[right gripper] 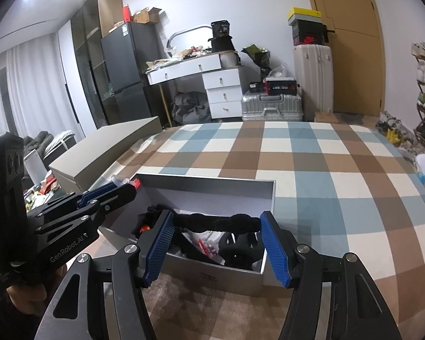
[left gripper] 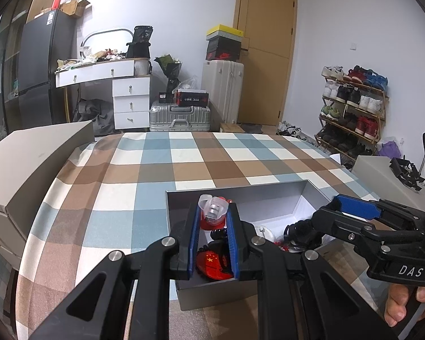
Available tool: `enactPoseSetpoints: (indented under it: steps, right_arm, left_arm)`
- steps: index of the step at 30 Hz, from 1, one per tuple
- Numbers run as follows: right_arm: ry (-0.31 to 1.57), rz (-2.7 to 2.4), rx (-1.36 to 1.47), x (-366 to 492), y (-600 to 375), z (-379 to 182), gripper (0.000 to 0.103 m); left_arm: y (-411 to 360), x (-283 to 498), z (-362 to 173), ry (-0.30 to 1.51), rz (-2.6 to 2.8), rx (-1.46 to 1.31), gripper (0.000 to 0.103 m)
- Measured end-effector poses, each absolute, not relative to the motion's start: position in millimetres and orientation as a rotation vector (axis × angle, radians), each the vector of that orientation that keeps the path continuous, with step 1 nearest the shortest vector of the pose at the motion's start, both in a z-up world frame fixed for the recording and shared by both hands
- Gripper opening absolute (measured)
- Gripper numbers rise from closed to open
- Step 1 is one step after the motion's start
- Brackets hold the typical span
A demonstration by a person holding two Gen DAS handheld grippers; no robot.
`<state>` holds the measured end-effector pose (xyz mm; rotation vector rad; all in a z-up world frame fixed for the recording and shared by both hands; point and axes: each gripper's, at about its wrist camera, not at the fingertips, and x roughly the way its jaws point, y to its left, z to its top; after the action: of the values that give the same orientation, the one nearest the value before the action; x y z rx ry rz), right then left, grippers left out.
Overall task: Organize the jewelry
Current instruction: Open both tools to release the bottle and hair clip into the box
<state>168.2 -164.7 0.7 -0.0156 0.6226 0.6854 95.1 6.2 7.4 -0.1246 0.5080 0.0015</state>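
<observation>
A: Item one: we list a small clear case with a red base [left gripper: 212, 212], pinched between the pads of our left gripper [left gripper: 213, 218], above the near left part of the grey box [left gripper: 240, 195]. Its clear top tilts away from us.

B: Item two: a long black strap [right gripper: 216, 223], lying crosswise, each end against a pad of our right gripper [right gripper: 217, 233], clamped lengthwise over the same box.

A: Surroundings: the box sits on a checked bedcover [left gripper: 161, 167], wide open cloth beyond its far wall; a grey lid [left gripper: 36, 158] lies left.
</observation>
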Motion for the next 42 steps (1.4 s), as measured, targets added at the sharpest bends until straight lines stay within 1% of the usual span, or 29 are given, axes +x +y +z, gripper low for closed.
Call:
enactPoseSetpoints:
  steps: [2,3,5,8,12,18,19,23,24,26,30,31,32,33,35,37,39,40,41,42]
  right_arm:
    - [0.618,0.697,-0.013,167.1,-164.1,1.9,0.063]
    - [0.615,0.698,-0.016,166.5,-163.4,3.0,0.067]
    - [0.608,0.698,-0.017,164.9,-163.7,5.1,0.072]
    - [0.605,0.693,-0.017,164.5,-165.8,7.2,0.073]
    - [0.605,0.683,0.003,166.9,-171.3,8.3,0.080]
    - [0.617,0.687,0.021,168.6,-174.9,10.3,0.083]
    - [0.618,0.688,0.020,168.8,-174.9,10.5,0.083]
    - [0.618,0.687,0.018,168.2,-175.0,10.6,0.084]
    - [0.618,0.687,0.017,168.3,-175.4,10.6,0.084]
    - [0.618,0.688,0.018,168.8,-175.5,10.8,0.085]
    - [0.615,0.683,0.017,167.3,-176.1,11.2,0.090]
    - [0.615,0.687,0.016,167.2,-176.3,11.7,0.091]
    - [0.614,0.690,0.015,165.6,-177.5,11.9,0.094]
    - [0.610,0.693,0.014,164.2,-178.6,12.2,0.098]
    - [0.599,0.691,0.020,161.2,-181.8,12.7,0.103]
    - [0.592,0.695,0.037,158.8,-186.4,12.9,0.103]
    - [0.592,0.701,0.052,156.9,-190.5,12.4,0.103]
    - [0.588,0.703,0.057,155.0,-192.7,12.3,0.103]
    - [0.580,0.702,0.054,152.6,-194.4,12.5,0.103]
    - [0.573,0.701,0.048,149.9,-195.0,12.9,0.103]
  left_arm:
    - [7.6,95.1,7.1,0.508,0.002,-0.129,0.013]
    - [7.7,94.9,7.0,0.508,0.002,-0.130,0.013]
    - [7.6,94.7,7.0,0.508,0.001,-0.130,0.013]
    - [7.5,94.4,7.0,0.506,-0.001,-0.126,0.013]
    - [7.3,93.3,6.9,0.503,-0.001,-0.121,0.013]
    - [4.9,92.8,6.8,0.512,-0.012,-0.122,0.014]
    - [3.9,92.7,6.8,0.515,-0.016,-0.116,0.016]
    - [1.5,90.2,9.0,0.503,-0.015,-0.108,0.039]
    - [1.8,90.1,9.0,0.501,-0.016,-0.111,0.042]
    - [4.4,89.2,10.0,0.495,-0.008,-0.125,0.056]
    - [6.7,89.2,10.1,0.494,-0.001,-0.148,0.066]
    - [7.3,89.5,10.0,0.498,0.000,-0.154,0.072]
    - [7.1,89.3,10.0,0.498,0.001,-0.155,0.075]
    - [6.4,88.2,10.3,0.493,0.001,-0.154,0.076]
    - [5.4,85.2,12.2,0.476,-0.012,-0.153,0.080]
    - [4.5,82.4,13.6,0.464,-0.019,-0.158,0.087]
    - [4.5,81.1,14.2,0.467,-0.012,-0.160,0.090]
    - [4.1,78.4,14.9,0.470,-0.006,-0.158,0.094]
    - [3.9,77.2,15.0,0.471,-0.002,-0.153,0.101]
    - [3.7,73.6,15.9,0.470,0.011,-0.144,0.102]
